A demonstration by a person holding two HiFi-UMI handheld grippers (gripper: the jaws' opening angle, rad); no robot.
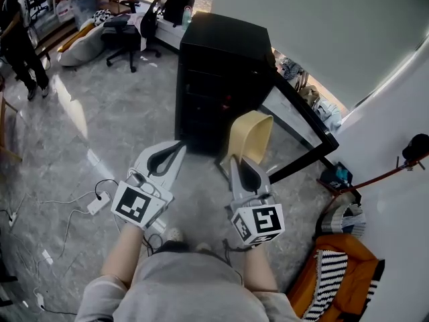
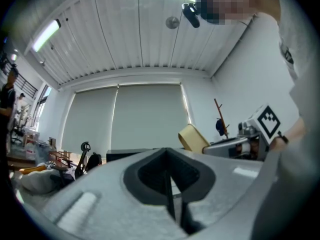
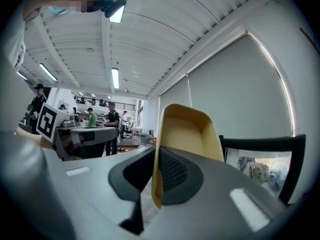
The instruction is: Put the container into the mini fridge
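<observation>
One black fridge stands on the grey floor, its glass-paned door swung wide to the right. Just in front of the cabinet, the beige container is held up on end by the right gripper, with its hollow side turned toward the person. The jaws are clamped on one side wall of the container, one pad inside the tub and one outside. The rest of it juts past the fingertips toward the fridge. The left gripper, just beside it on the left, has its jaws pressed together with nothing between them (the two tools do not touch). Both bare forearms reach forward and down from the grey-shirted torso, roughly parallel. The tools point at the fridge front and their marker cubes face the camera.

Only the head view shows the fridge whole, along with a chair and cables on the floor. The right gripper view gives the grip close up, with the container's wall edge-on between the pads. In that view the door frame stands behind at right, the left gripper is at left, and people are far back in the room. The left gripper view shows its own closed, empty jaws, with part of the container and the right gripper off to the right.
</observation>
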